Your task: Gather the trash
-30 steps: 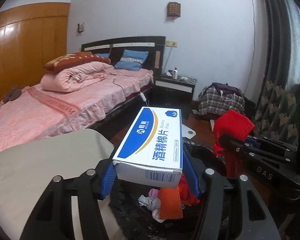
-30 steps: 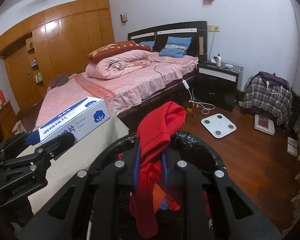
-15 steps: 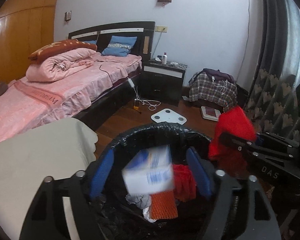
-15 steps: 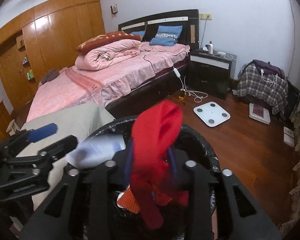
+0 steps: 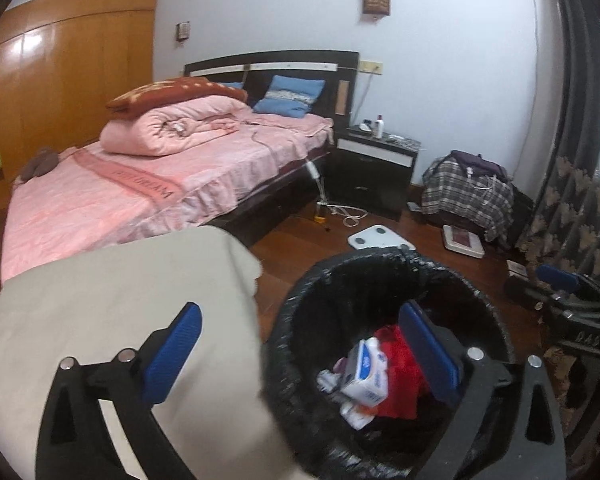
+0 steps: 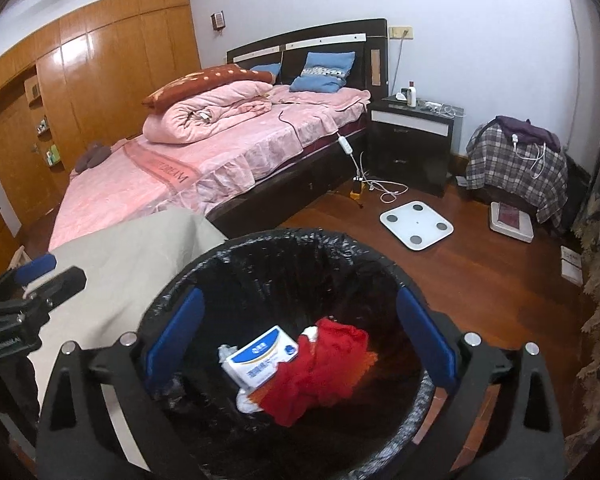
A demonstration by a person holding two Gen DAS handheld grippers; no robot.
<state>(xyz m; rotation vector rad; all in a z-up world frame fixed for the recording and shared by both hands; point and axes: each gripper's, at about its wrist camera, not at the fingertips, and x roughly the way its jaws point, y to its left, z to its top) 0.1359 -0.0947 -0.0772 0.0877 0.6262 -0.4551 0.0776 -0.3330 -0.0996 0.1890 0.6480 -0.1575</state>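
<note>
A bin lined with a black bag (image 6: pixel 288 248) (image 5: pixel 328 276) stands on the wood floor. Inside it lie a white and blue box of alcohol pads (image 6: pixel 262 356) (image 5: pixel 366 376) and a red cloth (image 6: pixel 324 372) (image 5: pixel 400 372) on other scraps. My right gripper (image 6: pixel 296 332) hovers over the bin, its jaws opening wide with nothing between the blue pads. My left gripper (image 5: pixel 300 348) hangs over the bin's left rim beside a beige cloth, its jaws also opening and empty. Each gripper shows at the edge of the other's view.
A beige-covered surface (image 5: pixel 120 304) lies left of the bin. Behind it stands a bed with pink covers (image 6: pixel 204 160), a dark nightstand (image 6: pixel 412 140) and a plaid-covered bundle (image 6: pixel 516 160). A white scale (image 6: pixel 416 230) and cables lie on the floor. Patterned curtains (image 5: pixel 576 208) hang right.
Both grippers let go: the box dropped out of the left one and the red cloth out of the right one, into the bin. The left gripper shifted left, toward the beige cloth.
</note>
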